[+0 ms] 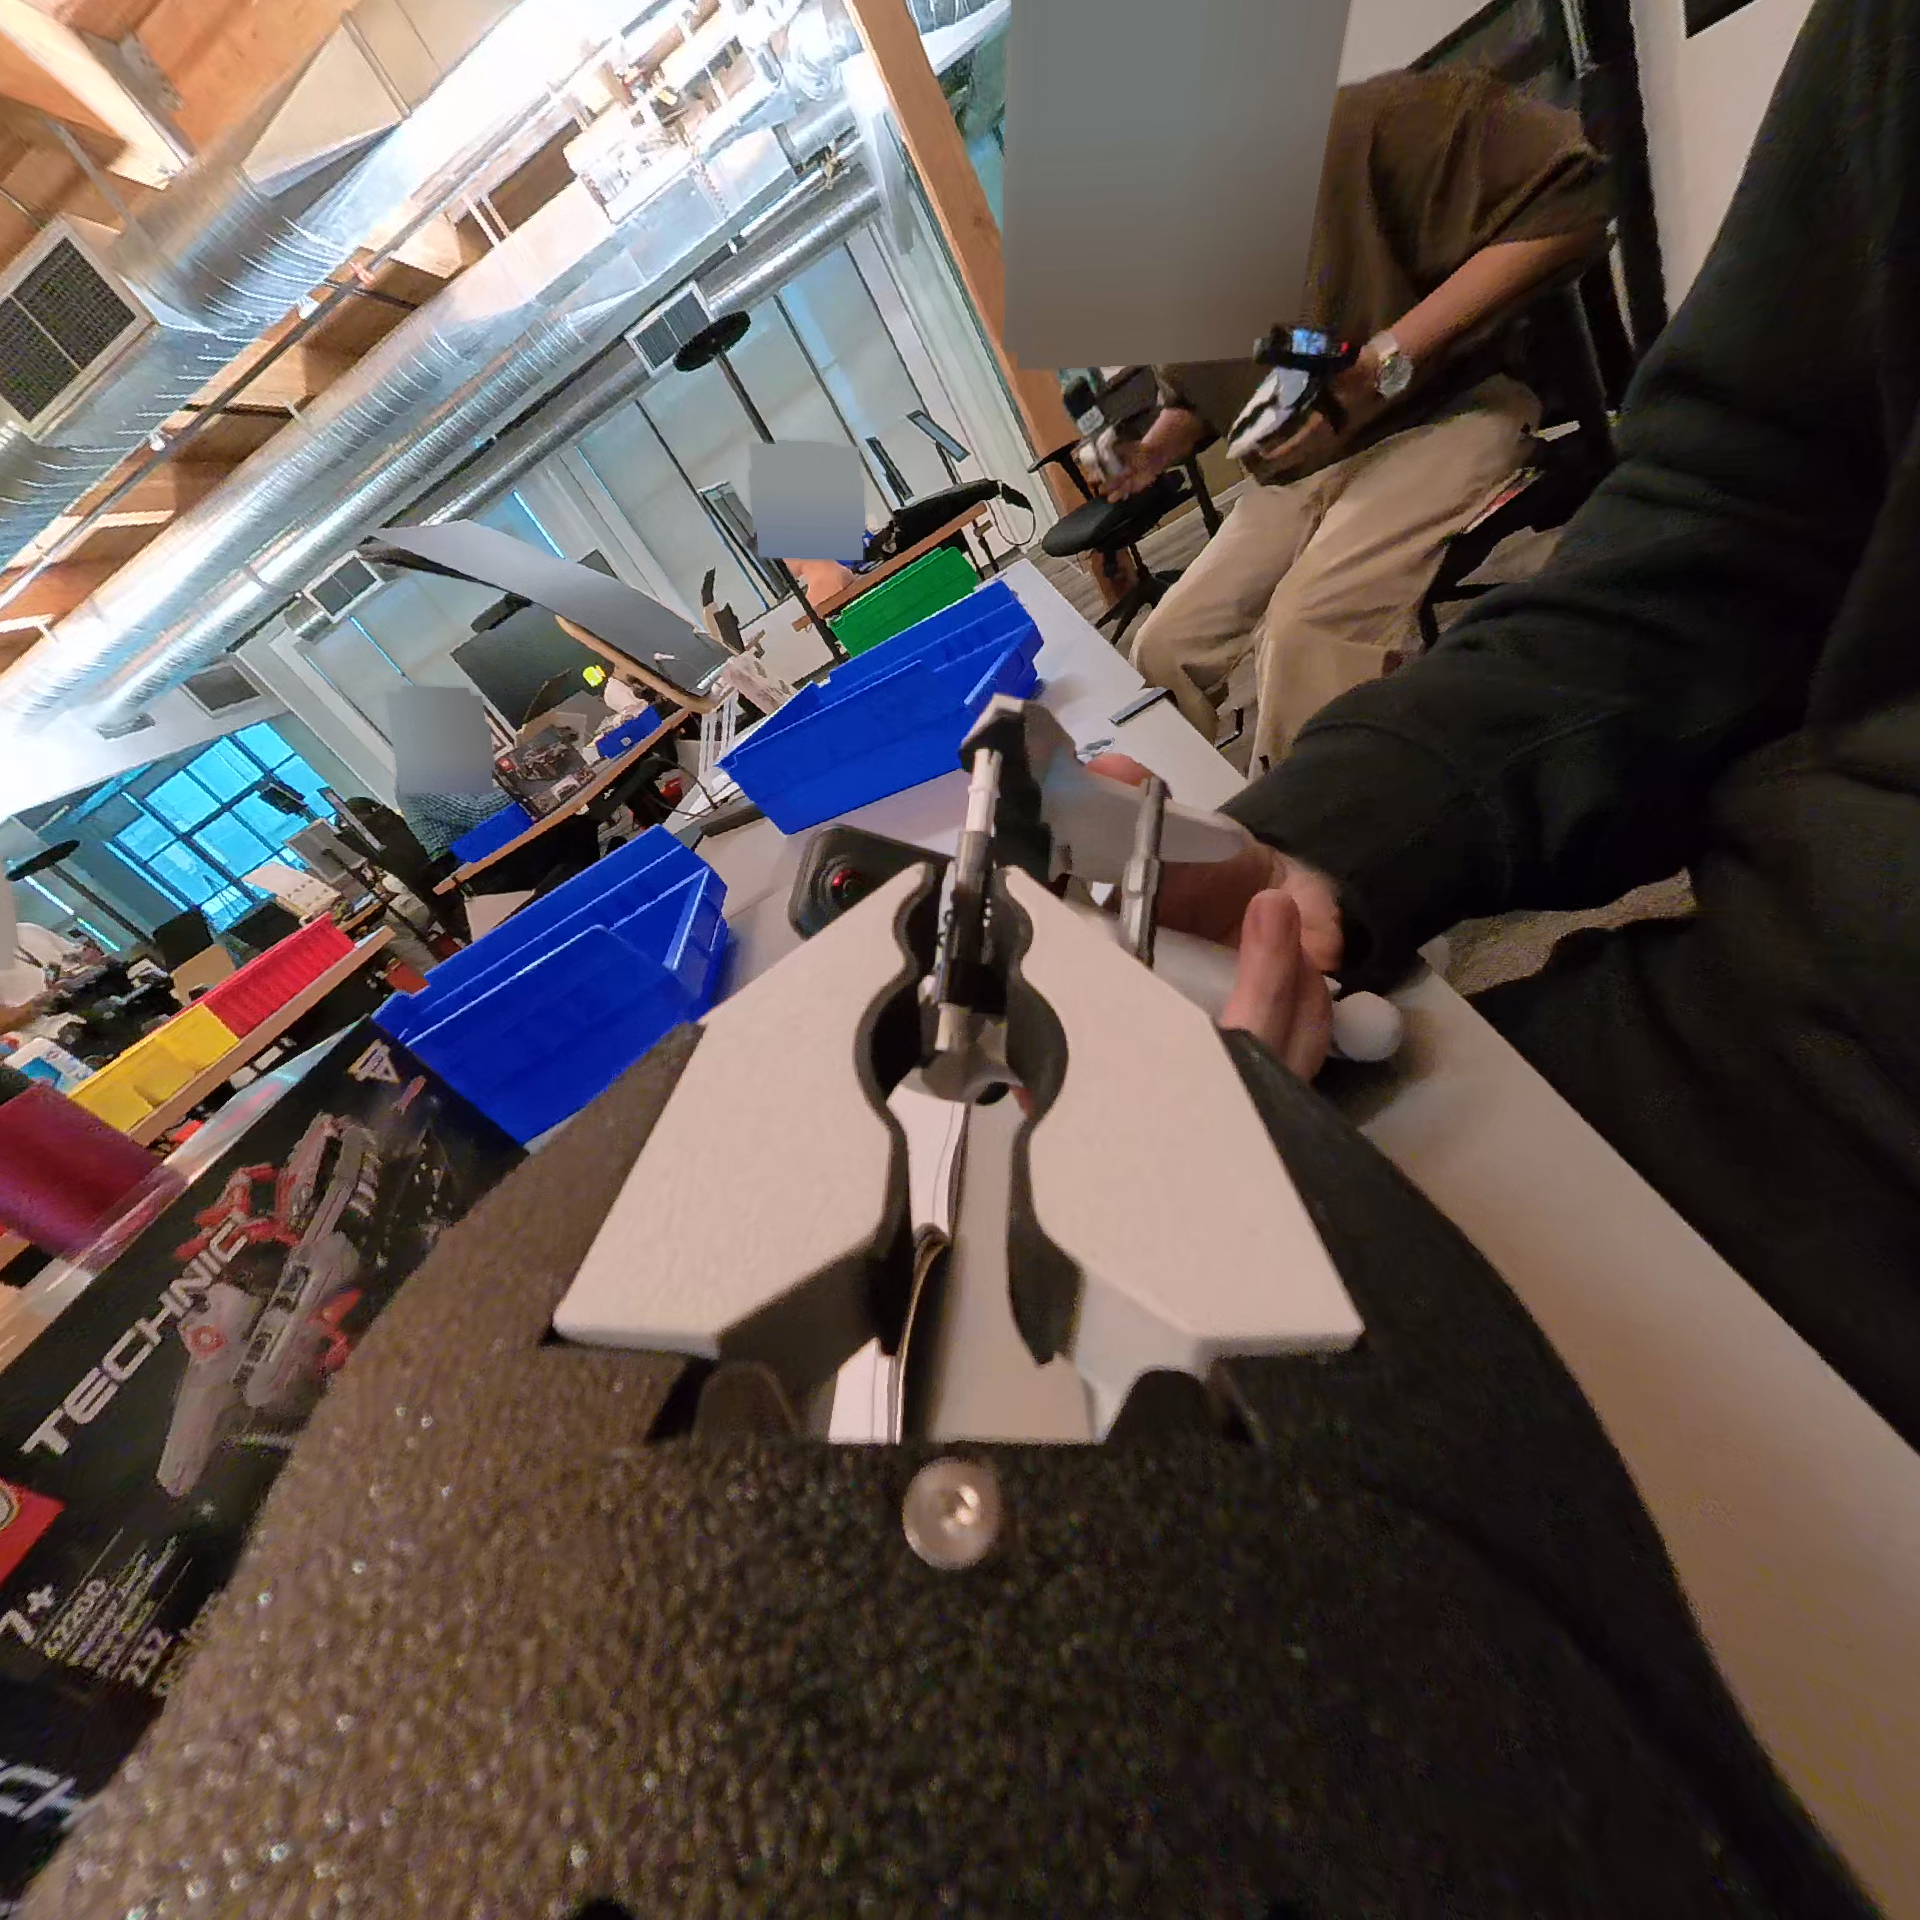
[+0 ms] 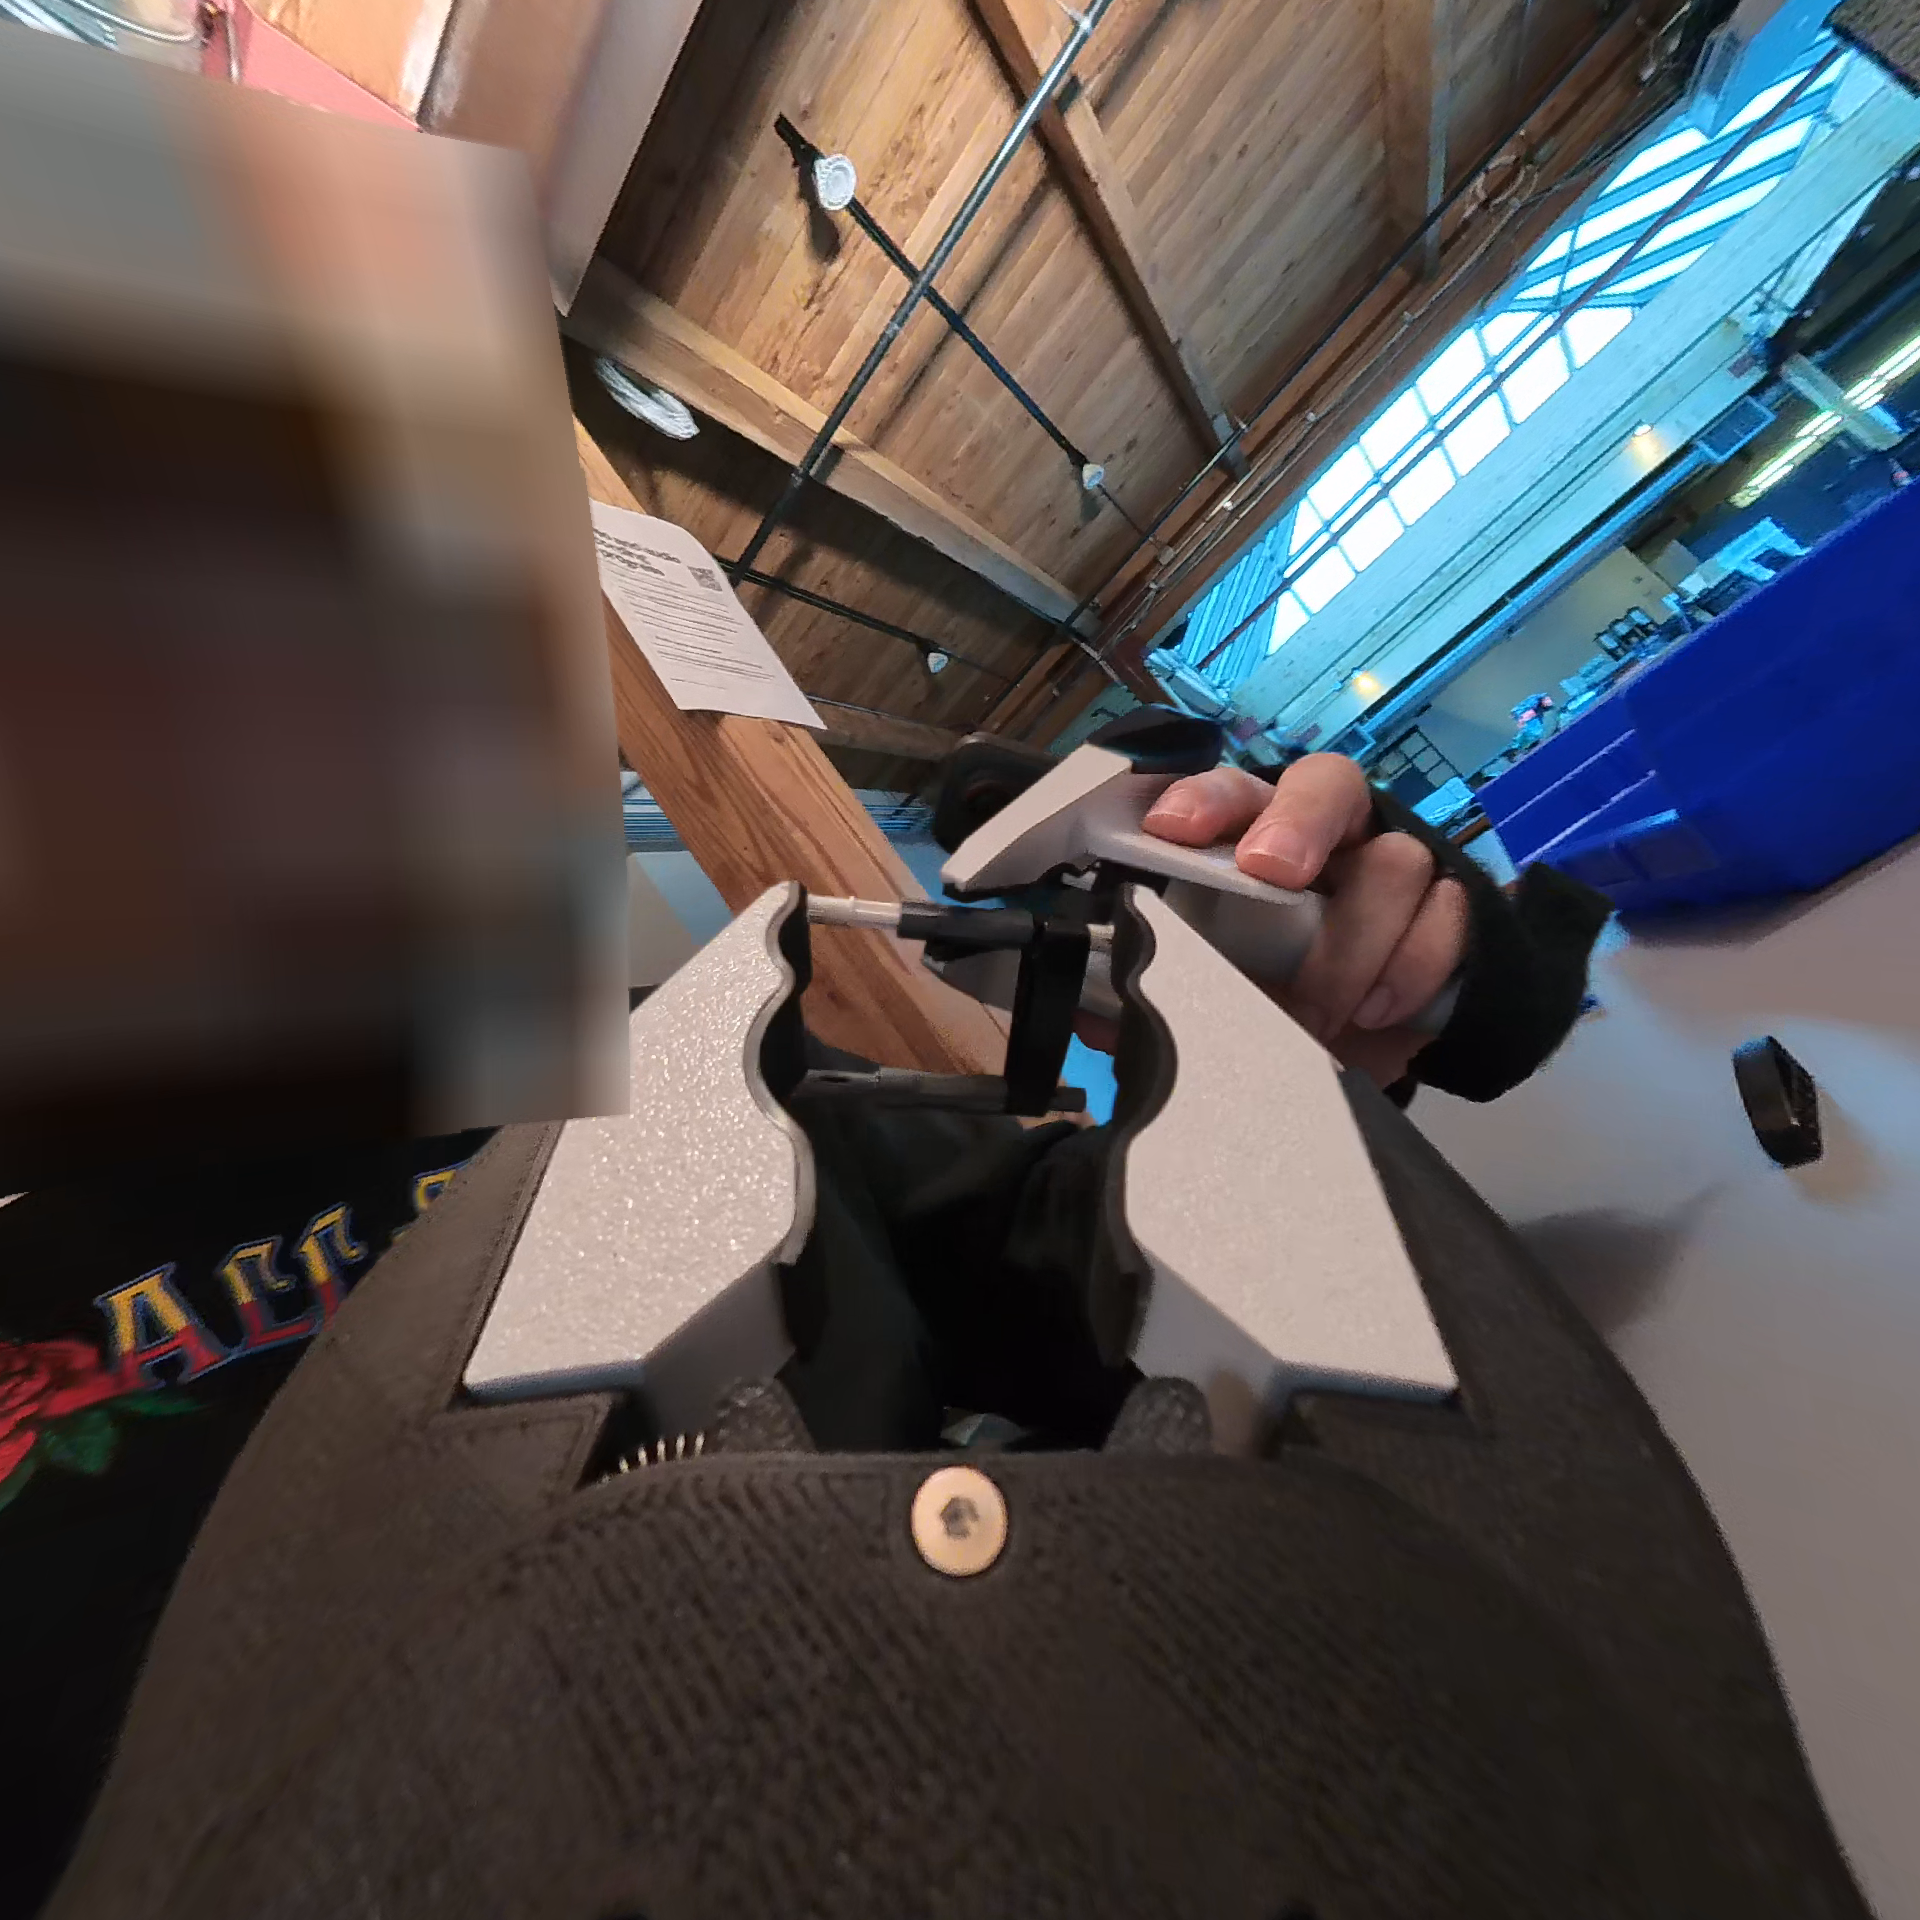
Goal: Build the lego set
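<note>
A small lego assembly (image 2: 1039,1008), two grey axles joined by a black beam, hangs in the air between both grippers. My right gripper (image 2: 961,925) has its jaws wide apart, and the upper axle (image 2: 883,914) spans from fingertip to fingertip. My left gripper (image 1: 966,894) is nearly closed on the black part of the assembly (image 1: 961,935). One of the right gripper's fingers (image 1: 1081,800) shows behind it, held by a hand. One of the left gripper's fingers (image 2: 1039,821) shows above the assembly in the right wrist view. A loose black lego piece (image 2: 1777,1101) lies on the table.
Both grippers are over a white table (image 1: 1662,1455). Blue bins (image 1: 894,717) (image 1: 561,997) and the lego box (image 1: 208,1351) stand to the left. A seated person (image 1: 1351,520) is beyond the table's far end. A wooden post (image 2: 769,821) rises behind the assembly. Left and right tips are no more than a few centimetres apart.
</note>
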